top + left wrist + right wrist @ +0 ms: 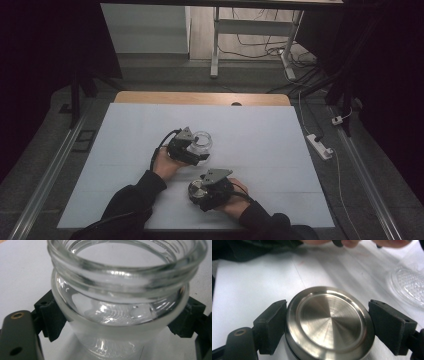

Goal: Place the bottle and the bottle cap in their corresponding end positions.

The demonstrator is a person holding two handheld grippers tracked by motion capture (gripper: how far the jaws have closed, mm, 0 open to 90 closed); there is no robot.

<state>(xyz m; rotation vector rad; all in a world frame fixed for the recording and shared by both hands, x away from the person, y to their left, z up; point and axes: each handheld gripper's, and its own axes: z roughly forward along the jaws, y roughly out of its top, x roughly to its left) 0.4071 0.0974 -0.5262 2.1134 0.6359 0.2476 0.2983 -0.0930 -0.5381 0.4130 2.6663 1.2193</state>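
White table (125, 150) | left claw (196, 156) grasps glass jar (201, 141) | right claw (200, 192) grasps steel lid (198, 190)

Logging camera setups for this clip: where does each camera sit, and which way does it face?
High view: above the person's side, looking down on the white table; forearms, both grippers.
Left gripper view: along black jaws clamping the clear glass jar.
Right gripper view: along jaws around the round brushed-steel lid.
Shared: jar and lid also show from above.
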